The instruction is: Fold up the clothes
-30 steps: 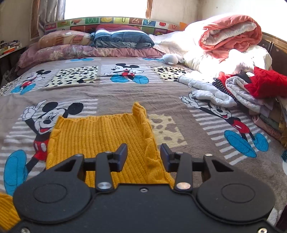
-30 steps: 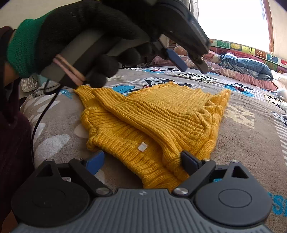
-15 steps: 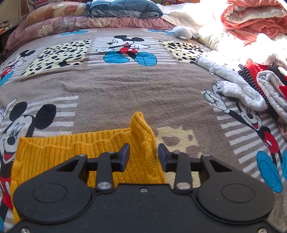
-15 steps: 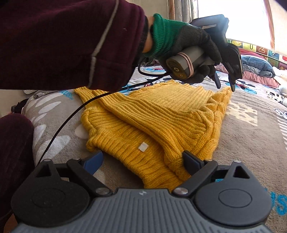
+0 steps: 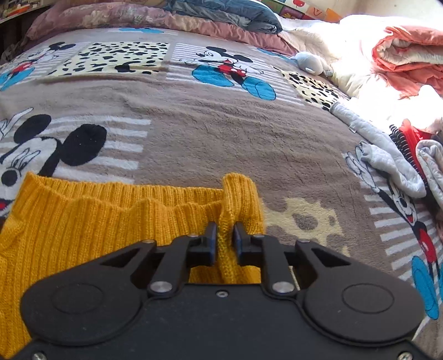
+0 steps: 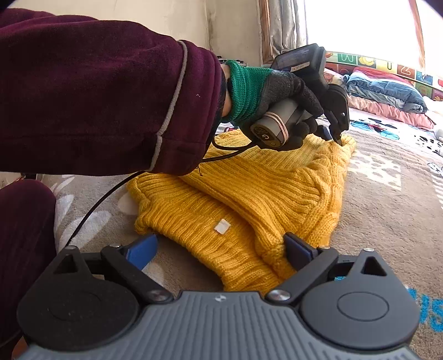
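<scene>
A yellow knit sweater [image 5: 97, 221] lies folded on the cartoon-mouse bedspread [image 5: 221, 138]. My left gripper [image 5: 224, 239] is at its far right corner, and its jaws are closing, with a raised ridge of the knit pinched between the pads. In the right wrist view the same left gripper [image 6: 332, 135] tips down onto the far corner of the sweater [image 6: 263, 188], held by a gloved hand [image 6: 277, 94]. My right gripper [image 6: 218, 249] sits low at the near hem, its jaws opening wide. The hem lies between its blue pads [image 6: 141, 249], ungripped.
A heap of loose grey, striped and red clothes [image 5: 409, 166] lies at the bed's right edge, with a rolled orange-and-white quilt [image 5: 409, 55] behind it. Pillows [image 5: 138, 16] and a grey plush toy [image 5: 307, 62] lie at the head. A maroon sleeve [image 6: 97, 91] crosses the right wrist view.
My left gripper has moved forward and down to the sweater's far corner, and its jaws have closed onto a ridge of knit. The right gripper stayed put and its jaws widened slightly.
</scene>
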A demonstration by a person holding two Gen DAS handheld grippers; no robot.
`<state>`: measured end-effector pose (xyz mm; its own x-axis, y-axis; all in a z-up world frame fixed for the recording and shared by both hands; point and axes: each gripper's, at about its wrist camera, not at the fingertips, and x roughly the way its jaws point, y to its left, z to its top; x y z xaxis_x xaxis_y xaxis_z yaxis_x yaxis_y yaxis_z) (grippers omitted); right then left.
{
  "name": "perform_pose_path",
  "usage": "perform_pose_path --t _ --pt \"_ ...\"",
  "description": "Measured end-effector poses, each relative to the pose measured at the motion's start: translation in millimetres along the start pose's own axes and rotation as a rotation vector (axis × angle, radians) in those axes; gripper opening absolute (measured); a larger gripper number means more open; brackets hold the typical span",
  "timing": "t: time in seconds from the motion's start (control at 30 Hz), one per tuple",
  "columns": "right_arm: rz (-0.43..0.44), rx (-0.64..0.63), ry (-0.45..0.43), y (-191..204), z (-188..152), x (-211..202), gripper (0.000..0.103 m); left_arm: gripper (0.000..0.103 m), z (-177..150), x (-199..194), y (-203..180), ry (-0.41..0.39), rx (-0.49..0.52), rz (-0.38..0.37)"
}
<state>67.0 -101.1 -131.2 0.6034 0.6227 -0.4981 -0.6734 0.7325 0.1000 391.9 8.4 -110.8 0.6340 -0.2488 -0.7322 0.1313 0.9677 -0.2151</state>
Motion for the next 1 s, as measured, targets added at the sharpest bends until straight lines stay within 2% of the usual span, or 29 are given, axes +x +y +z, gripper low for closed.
perform_pose_path --t 0.1,0.2,0.3,0.4,0.47,0.5,0.53,0.63,0.7,0.8,0.83,0.93,1.0 --pt "-0.001 -0.001 0.000 0.6 -0.8 -0.7 0.098 0.018 6.8 -5.4 0.8 -0.010 -0.013 0.004" --pt "-0.006 -0.006 0.001 1.4 -1.4 -2.1 0.098 0.018 14.0 -7.2 4.2 0.002 -0.038 -0.035" --pt "-0.008 -0.008 0.000 2.2 -1.9 -2.3 0.098 0.018 25.1 -5.2 -2.4 0.005 -0.011 -0.034" --pt "-0.006 -0.007 0.000 1.1 -1.5 -2.1 0.098 0.018 33.7 7.1 -7.3 0.062 0.001 -0.036" --pt "-0.004 -0.006 0.000 0.5 -1.5 -1.0 0.098 0.015 33.7 16.2 -11.2 0.095 0.024 0.003" --pt "-0.002 -0.006 0.000 0.4 -1.4 -0.8 0.099 0.009 32.8 16.2 -10.2 0.089 0.011 0.007" --pt "-0.001 -0.005 0.000 0.3 -1.3 -0.6 0.099 0.007 31.6 15.1 -7.3 0.080 -0.021 0.001" --pt "0.001 -0.003 0.000 0.4 -1.0 0.0 0.099 0.005 21.3 6.5 18.5 0.010 -0.257 -0.077" --pt "0.002 -0.003 0.000 0.7 -1.2 -0.2 0.099 0.005 14.3 7.6 30.0 0.009 -0.348 -0.064" --pt "0.003 -0.001 0.001 0.5 -0.8 -0.8 0.099 0.007 17.3 3.6 27.5 0.017 -0.295 -0.063" --pt "0.002 -0.002 0.001 0.7 -1.0 -0.8 0.099 0.012 19.8 1.0 26.0 0.019 -0.274 -0.070" --pt "0.000 -0.004 0.000 1.4 -1.7 -0.9 0.099 0.041 28.8 -5.9 20.4 0.021 -0.207 -0.074" --pt "-0.002 -0.006 0.000 1.7 -2.0 -0.9 0.099 0.042 35.5 -4.9 15.2 0.028 -0.153 -0.074"
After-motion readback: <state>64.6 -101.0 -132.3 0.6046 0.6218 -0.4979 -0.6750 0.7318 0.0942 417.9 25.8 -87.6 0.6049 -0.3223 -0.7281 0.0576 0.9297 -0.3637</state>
